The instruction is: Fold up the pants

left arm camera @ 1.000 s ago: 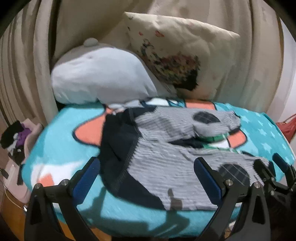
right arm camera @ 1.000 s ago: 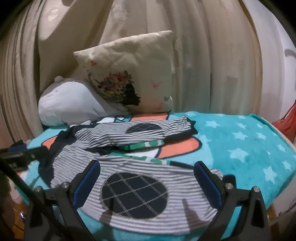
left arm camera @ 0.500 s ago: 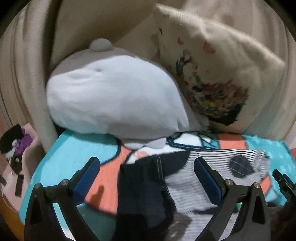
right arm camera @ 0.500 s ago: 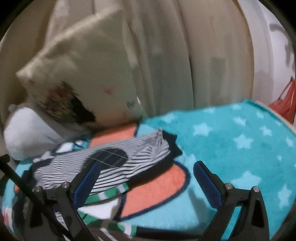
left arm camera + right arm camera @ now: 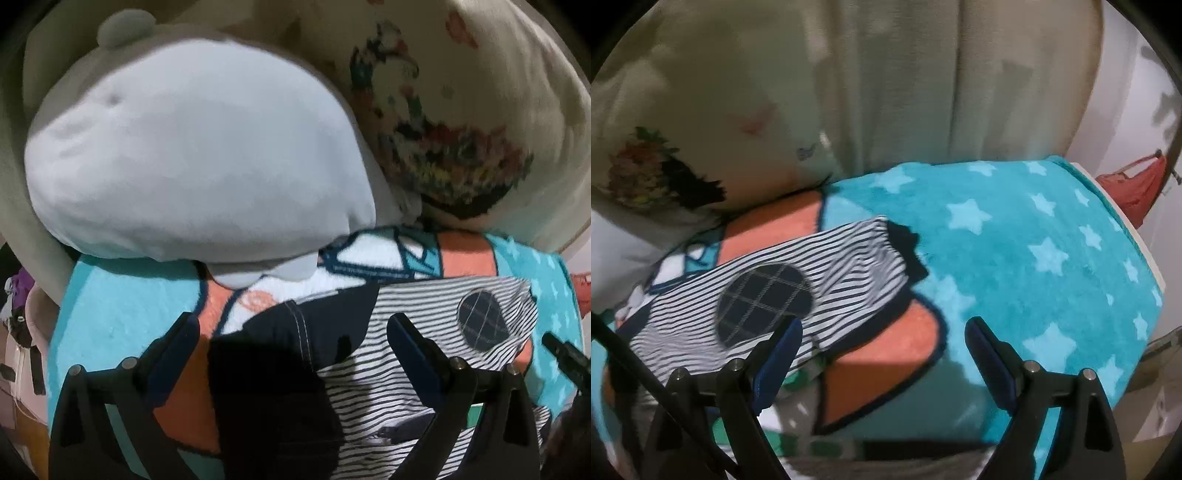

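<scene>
While the striped pants (image 5: 417, 373) lie spread on the star-printed blanket (image 5: 1027, 243) of the bed, both pairs of tongs hang over them with nothing held. In the left wrist view the left tongs (image 5: 291, 332) stand wide apart above the dark waistband (image 5: 280, 332), which sits at the left end of the garment, just near of the pale plush cushion (image 5: 192, 155). In the right wrist view the right tongs (image 5: 882, 336) are closing slowly from a wide spread, with only the orange patch of blanket between the pads; the far leg (image 5: 783, 280) with its round checked knee patch (image 5: 764, 302) lies just left of them, and its dark cuff (image 5: 908, 251) lies a little farther off.

The step in hand appears to be taking hold of the far leg in order to bring it over the near one. To do that well, the left tongs should pinch the waistband at its far edge, through both layers, and the right tongs should shift left and farther so that the cuff, not bare blanket, comes between the pads. Both grips should close before either hand lifts, and the leg should stay taut between them so that it lands flat. The floral pillow (image 5: 668, 140) stands close behind; a low lift keeps clear of it.
</scene>
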